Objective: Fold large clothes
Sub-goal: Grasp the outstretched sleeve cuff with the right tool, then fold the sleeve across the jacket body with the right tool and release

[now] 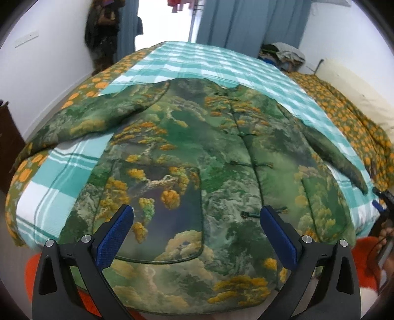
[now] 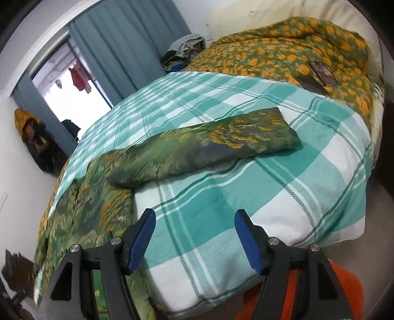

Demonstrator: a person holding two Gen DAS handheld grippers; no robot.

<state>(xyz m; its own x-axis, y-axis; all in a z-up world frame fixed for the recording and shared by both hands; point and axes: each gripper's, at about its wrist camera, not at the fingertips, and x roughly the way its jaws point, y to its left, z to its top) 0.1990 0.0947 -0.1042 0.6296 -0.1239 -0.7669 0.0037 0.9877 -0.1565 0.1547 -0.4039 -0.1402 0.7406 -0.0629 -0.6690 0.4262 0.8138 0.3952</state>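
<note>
A large padded jacket (image 1: 197, 157) with a green and orange landscape print lies spread front-up on the bed, sleeves out to both sides. My left gripper (image 1: 197, 216) is open and empty, hovering over the jacket's lower front near the hem. In the right wrist view my right gripper (image 2: 194, 221) is open and empty above the checked blanket (image 2: 221, 197), short of the jacket's right sleeve (image 2: 221, 137). The jacket body (image 2: 86, 197) lies at that view's left.
The bed carries a teal and white checked blanket (image 1: 209, 61) over an orange-flowered cover (image 1: 349, 118). A pile of clothes (image 1: 283, 54) sits at the far corner. A dark phone-like object (image 2: 320, 71) lies on the flowered cover. Blue curtains (image 1: 246, 19) hang behind. Orange clothing (image 2: 320, 295) shows below the grippers.
</note>
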